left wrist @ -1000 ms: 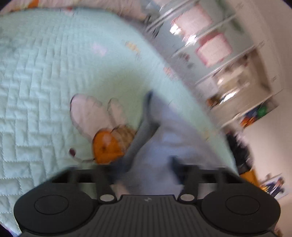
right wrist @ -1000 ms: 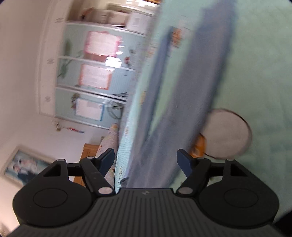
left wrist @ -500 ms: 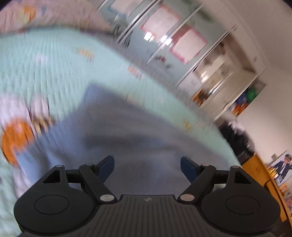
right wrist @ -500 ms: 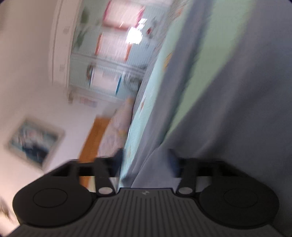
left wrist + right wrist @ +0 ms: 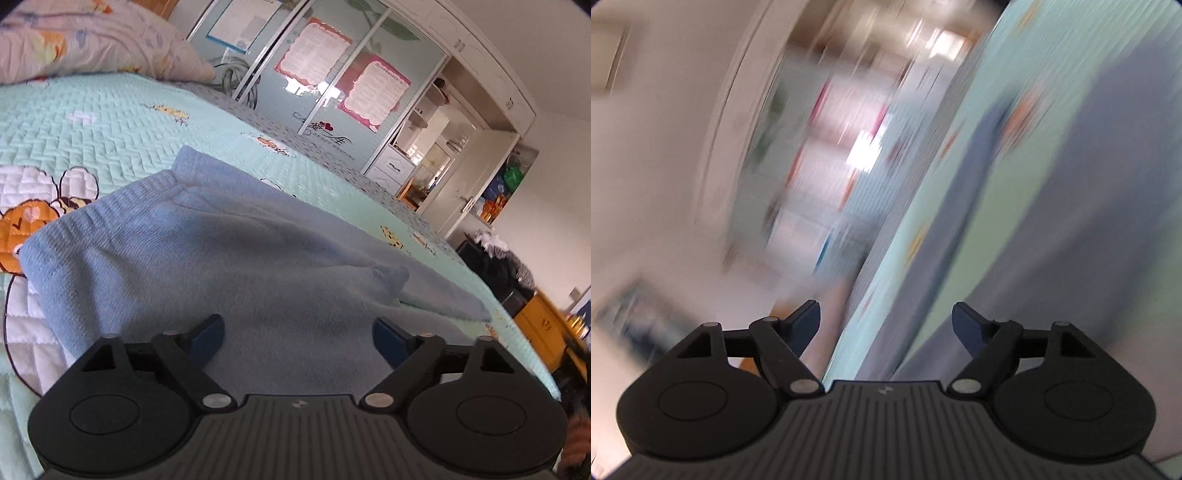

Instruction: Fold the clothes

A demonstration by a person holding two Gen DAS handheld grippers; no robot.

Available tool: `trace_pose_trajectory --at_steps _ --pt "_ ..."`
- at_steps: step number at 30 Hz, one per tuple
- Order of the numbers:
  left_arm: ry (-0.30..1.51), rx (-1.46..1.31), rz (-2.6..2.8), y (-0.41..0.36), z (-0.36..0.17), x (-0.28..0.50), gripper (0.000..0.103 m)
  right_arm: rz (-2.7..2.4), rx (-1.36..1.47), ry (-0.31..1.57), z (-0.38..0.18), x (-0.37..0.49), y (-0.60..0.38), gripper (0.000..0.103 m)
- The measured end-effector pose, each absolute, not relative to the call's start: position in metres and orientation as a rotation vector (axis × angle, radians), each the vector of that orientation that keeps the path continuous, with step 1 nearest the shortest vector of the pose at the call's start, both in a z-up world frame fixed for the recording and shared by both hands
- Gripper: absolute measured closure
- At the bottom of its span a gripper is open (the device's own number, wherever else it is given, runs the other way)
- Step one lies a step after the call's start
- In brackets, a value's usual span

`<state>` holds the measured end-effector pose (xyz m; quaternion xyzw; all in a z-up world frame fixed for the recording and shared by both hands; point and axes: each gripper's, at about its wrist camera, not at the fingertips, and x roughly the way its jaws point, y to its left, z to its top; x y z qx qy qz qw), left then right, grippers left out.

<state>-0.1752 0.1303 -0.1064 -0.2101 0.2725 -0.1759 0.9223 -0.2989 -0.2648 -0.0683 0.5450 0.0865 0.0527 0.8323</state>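
A pair of light blue knit trousers [image 5: 207, 243] lies flat on the mint green quilted bedspread [image 5: 92, 125], waistband toward the upper left and legs running off to the right. My left gripper [image 5: 298, 334] hovers just over the trousers, its jaws opening wide, and no cloth is pinched between them. The right wrist view is rolled sideways and blurred by motion. There the blue trousers [image 5: 1089, 221] stretch along the right side, and my right gripper [image 5: 886, 323] has its jaws opening at the bed's edge, with nothing gripped.
A floral pillow [image 5: 92, 40] lies at the head of the bed. Beyond the bed stand sliding wardrobe doors [image 5: 332, 74] with pink posters, a white open cabinet [image 5: 461, 158], dark bags [image 5: 498, 266] and an orange wooden cabinet [image 5: 543, 325].
The left gripper let go of the bunched blue cloth and opened; the trousers now lie spread flat. The right gripper shut on the cloth half a second ago and has opened again, swinging fast.
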Motion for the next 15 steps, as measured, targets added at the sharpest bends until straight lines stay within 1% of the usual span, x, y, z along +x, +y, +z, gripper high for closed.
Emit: trace_pose_trajectory --at_steps 1,4,5,6,8,10,11,12,13,15 --pt "0.559 -0.395 -0.360 0.128 -0.106 -0.179 0.005 0.184 1.180 0.223 -0.073 -0.273 -0.243 0.024" --pt "0.547 -0.277 -0.355 0.119 -0.107 -0.191 0.004 0.321 1.241 0.349 -0.089 -0.207 -0.198 0.026" --pt "0.540 -0.244 -0.352 0.117 -0.108 -0.194 0.002 0.303 1.231 0.387 -0.096 -0.196 -0.197 0.034" --pt "0.534 -0.221 -0.352 0.114 -0.108 -0.197 0.001 0.282 1.219 0.401 -0.104 -0.192 -0.203 0.059" --pt "0.526 -0.194 -0.344 0.111 -0.109 -0.199 0.001 0.205 1.253 0.417 -0.116 -0.203 -0.235 0.087" --pt "0.526 -0.176 -0.334 0.108 -0.109 -0.199 0.001 0.054 1.245 0.333 -0.110 -0.236 -0.276 0.086" --pt "0.529 -0.172 -0.332 0.107 -0.109 -0.199 0.001 -0.054 1.202 0.316 -0.098 -0.251 -0.293 0.081" --pt "0.533 -0.172 -0.333 0.107 -0.109 -0.199 0.001 -0.147 1.159 0.301 -0.086 -0.262 -0.305 0.071" --pt "0.533 -0.175 -0.334 0.108 -0.109 -0.199 0.001 -0.176 1.131 0.274 -0.073 -0.270 -0.313 0.067" --pt "0.531 -0.186 -0.337 0.110 -0.109 -0.197 0.001 -0.059 1.134 0.239 -0.053 -0.260 -0.316 0.052"
